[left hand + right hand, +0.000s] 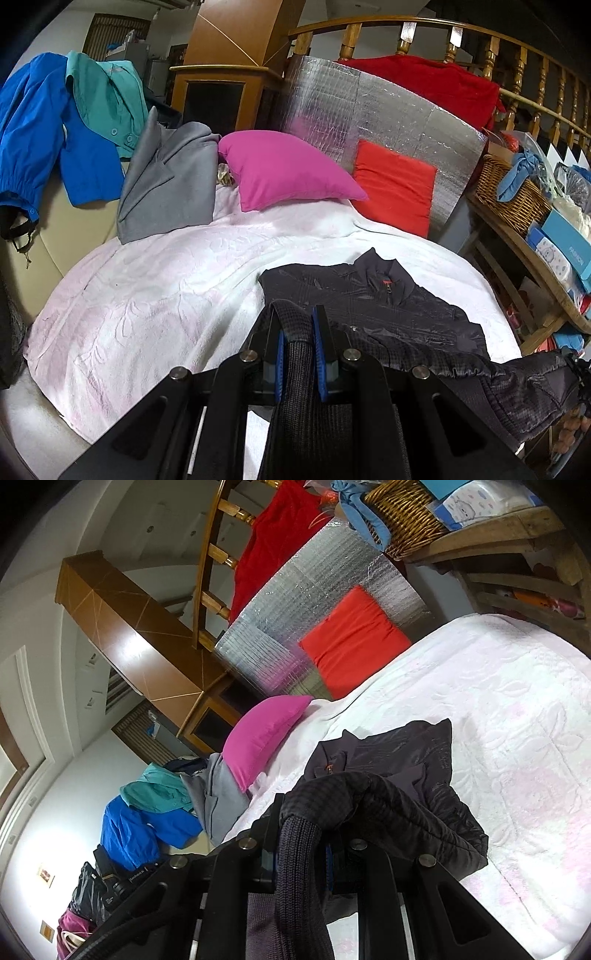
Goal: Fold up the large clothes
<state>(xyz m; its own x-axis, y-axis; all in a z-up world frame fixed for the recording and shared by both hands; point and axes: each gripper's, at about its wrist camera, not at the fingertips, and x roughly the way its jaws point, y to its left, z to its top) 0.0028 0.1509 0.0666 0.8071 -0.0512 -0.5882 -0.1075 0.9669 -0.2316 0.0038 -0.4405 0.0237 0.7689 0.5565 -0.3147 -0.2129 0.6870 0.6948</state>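
Observation:
A dark grey checked jacket (399, 317) lies on the pale pink-white bedspread (155, 295), collar with an orange zip pull toward the pillows. My left gripper (297, 317) is shut on the jacket's ribbed hem, which runs between its blue pads. In the right wrist view, tilted sideways, the same jacket (399, 775) is bunched and draped over my right gripper (306, 830). That gripper is shut on the ribbed edge; its fingertips are hidden under the fabric.
A magenta pillow (284, 170) and an orange cushion (395, 188) lean on a silver foil panel (369, 107). Grey, teal and blue garments (166, 184) pile at the left. A wicker basket (509, 192) and boxes crowd a wooden shelf on the right.

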